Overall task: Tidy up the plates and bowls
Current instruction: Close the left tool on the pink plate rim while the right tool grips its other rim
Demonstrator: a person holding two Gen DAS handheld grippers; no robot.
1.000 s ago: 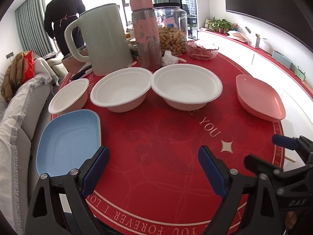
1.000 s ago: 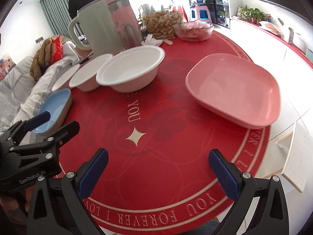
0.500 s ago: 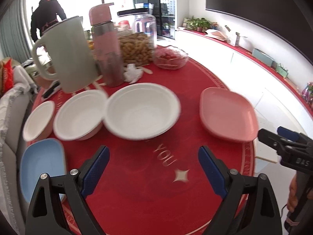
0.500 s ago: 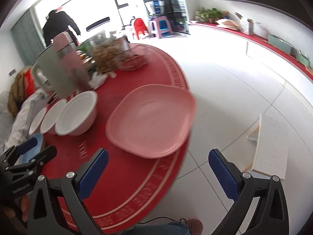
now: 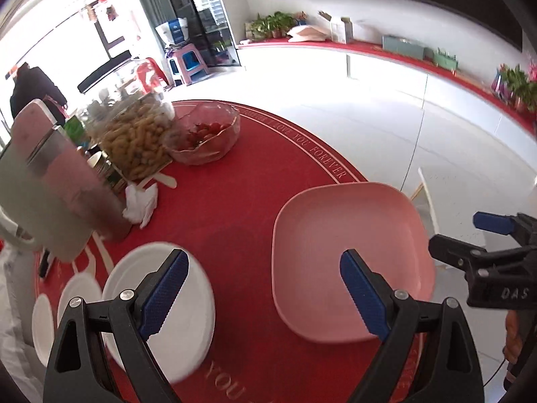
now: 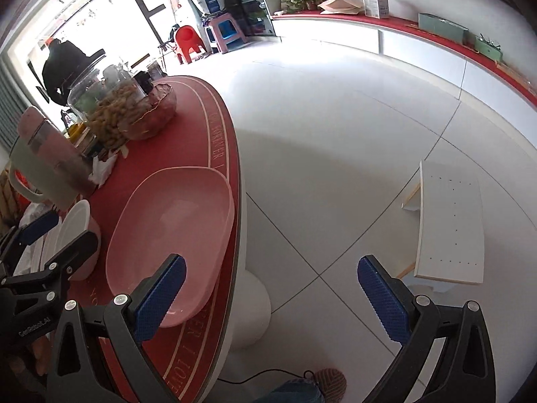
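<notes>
Sitting at the table's [image 5: 235,201] 4 o'clock edge, the pink plate [image 5: 349,252] looks light, stiff and slippery (take its raised rim), both grippers [image 5: 263,297] [image 6: 273,299] spread wide, empty.

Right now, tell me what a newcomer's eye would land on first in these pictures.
First the round red tablecloth with its gold lettering, and the pink plate near its right edge. Next, the white bowls lined up on the left, and the jar of peanuts beside a glass bowl of red fruit at the back. Both sets of blue-padded jaws stand open and empty.
</notes>
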